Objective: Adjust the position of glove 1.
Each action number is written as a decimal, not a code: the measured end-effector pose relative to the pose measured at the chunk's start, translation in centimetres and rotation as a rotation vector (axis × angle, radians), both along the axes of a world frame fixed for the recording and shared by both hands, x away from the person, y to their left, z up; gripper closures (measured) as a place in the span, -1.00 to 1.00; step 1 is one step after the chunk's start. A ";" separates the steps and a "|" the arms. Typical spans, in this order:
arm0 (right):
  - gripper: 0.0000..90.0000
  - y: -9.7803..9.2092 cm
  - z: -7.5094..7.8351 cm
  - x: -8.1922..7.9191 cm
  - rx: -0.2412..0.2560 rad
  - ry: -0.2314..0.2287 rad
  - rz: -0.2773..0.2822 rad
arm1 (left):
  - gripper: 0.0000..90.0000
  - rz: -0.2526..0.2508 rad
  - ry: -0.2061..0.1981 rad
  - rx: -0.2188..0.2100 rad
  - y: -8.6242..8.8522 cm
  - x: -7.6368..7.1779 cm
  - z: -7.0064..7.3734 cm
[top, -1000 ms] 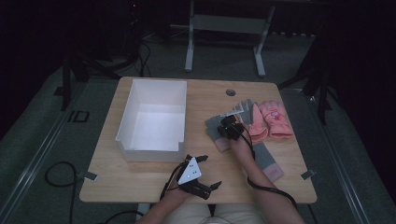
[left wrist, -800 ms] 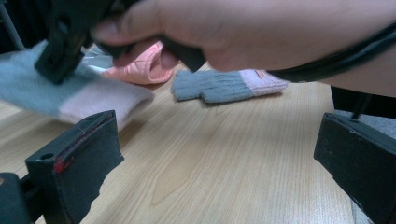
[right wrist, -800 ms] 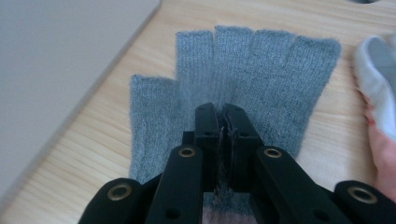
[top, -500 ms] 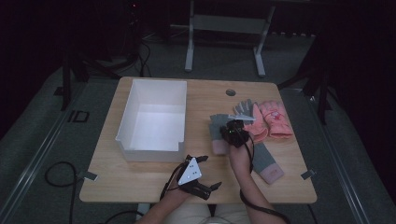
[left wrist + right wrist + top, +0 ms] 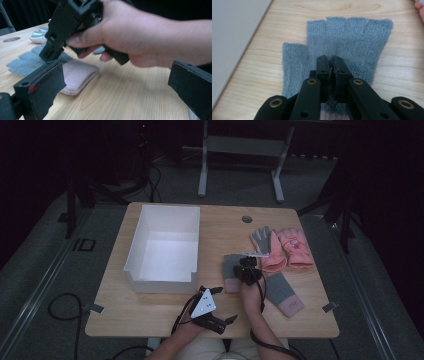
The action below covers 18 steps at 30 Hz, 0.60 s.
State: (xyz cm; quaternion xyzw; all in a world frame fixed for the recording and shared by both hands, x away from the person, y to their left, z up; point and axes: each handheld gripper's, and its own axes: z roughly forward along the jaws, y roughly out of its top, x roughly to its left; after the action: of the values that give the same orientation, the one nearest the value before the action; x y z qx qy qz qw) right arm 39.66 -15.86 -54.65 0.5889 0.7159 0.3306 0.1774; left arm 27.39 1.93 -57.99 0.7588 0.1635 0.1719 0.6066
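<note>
A grey fingerless glove (image 5: pixel 352 37) with a pink cuff lies flat on the wooden table (image 5: pixel 165 312), just right of the white box (image 5: pixel 162 282). My right gripper (image 5: pixel 330 60) is shut on the knit at the middle of this glove; in the high view the right gripper (image 5: pixel 247 266) sits over the glove (image 5: pixel 230 265). My left gripper (image 5: pixel 225 321) rests near the table's front edge, jaws wide open and empty. In the left gripper view, the left gripper (image 5: pixel 116 95) faces the hand holding the right gripper, with the glove's pink cuff (image 5: pixel 77 75) beyond its jaw.
A second grey glove (image 5: pixel 281 292) with a pink cuff lies to the right of my right hand. A pair of pink gloves (image 5: pixel 292 247) and another grey glove (image 5: pixel 261 240) lie farther back. A round hole (image 5: pixel 247 219) is in the tabletop.
My right gripper has moved toward the near edge with the grey glove pinched in it, uncovering the gloves behind it. The left gripper has stayed still.
</note>
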 end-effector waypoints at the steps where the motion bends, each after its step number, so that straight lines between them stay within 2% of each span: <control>1: 0.89 0.1 -0.3 0.2 -0.008 0.012 0.006 | -1.00 0.000 0.000 0.000 0.0 0.0 0.0; 3: 0.87 0.0 -0.9 0.4 -0.002 0.017 -0.003 | -1.00 -0.001 0.001 -0.001 0.0 0.0 0.0; 7: 0.78 0.1 -1.1 0.3 -0.006 0.003 -0.012 | -1.00 -0.002 -0.001 -0.001 0.0 0.0 0.0; 12: 0.53 0.1 -0.9 0.2 -0.005 -0.016 -0.011 | -1.00 -0.002 0.000 -0.002 0.0 0.0 0.0; 15: 0.36 0.0 -0.4 0.2 -0.024 -0.026 0.041 | -1.00 0.000 0.001 -0.002 0.0 0.0 0.0; 18: 0.29 -0.4 0.1 0.3 -0.041 -0.038 0.071 | -1.00 -0.001 -0.002 0.001 0.0 0.0 0.0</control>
State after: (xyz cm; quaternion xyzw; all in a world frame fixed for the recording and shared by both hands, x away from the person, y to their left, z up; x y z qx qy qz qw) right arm 39.92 -16.24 -54.52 0.5528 0.7396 0.3329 0.1913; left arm 27.35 1.93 -57.99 0.7589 0.1626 0.1722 0.6066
